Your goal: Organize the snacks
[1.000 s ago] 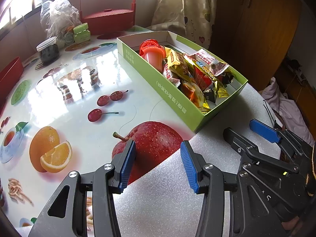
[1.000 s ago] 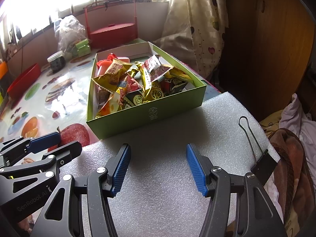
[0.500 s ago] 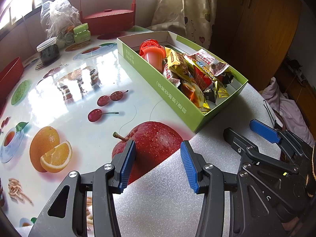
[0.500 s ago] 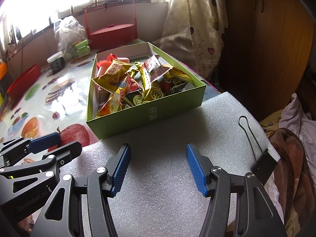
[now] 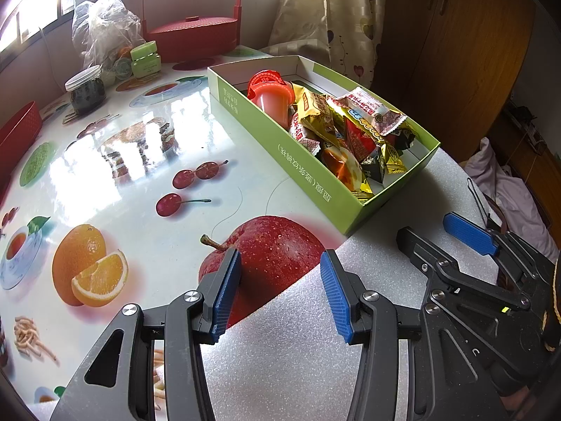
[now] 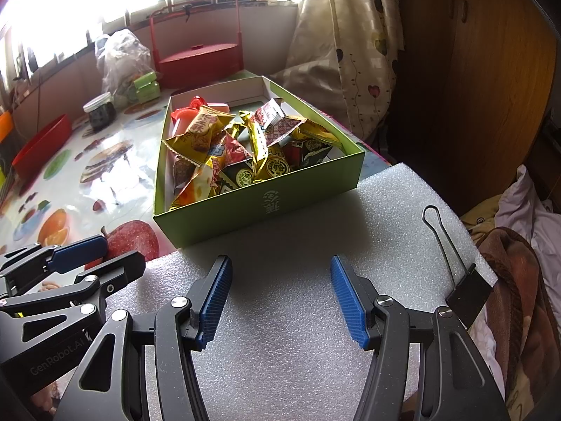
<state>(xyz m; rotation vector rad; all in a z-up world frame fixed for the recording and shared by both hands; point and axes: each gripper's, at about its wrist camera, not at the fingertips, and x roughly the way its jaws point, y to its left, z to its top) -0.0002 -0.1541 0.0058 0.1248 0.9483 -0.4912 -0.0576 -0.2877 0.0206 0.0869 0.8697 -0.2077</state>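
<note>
Nothing's budged since a second ago: left gripper [image 5: 280, 291] and right gripper [image 6: 280, 298] both hang over the foam sheet [image 6: 298, 333], jaws apart, empty. Snack packets [image 6: 245, 147] sit piled in the green box [image 6: 259, 207].
</note>
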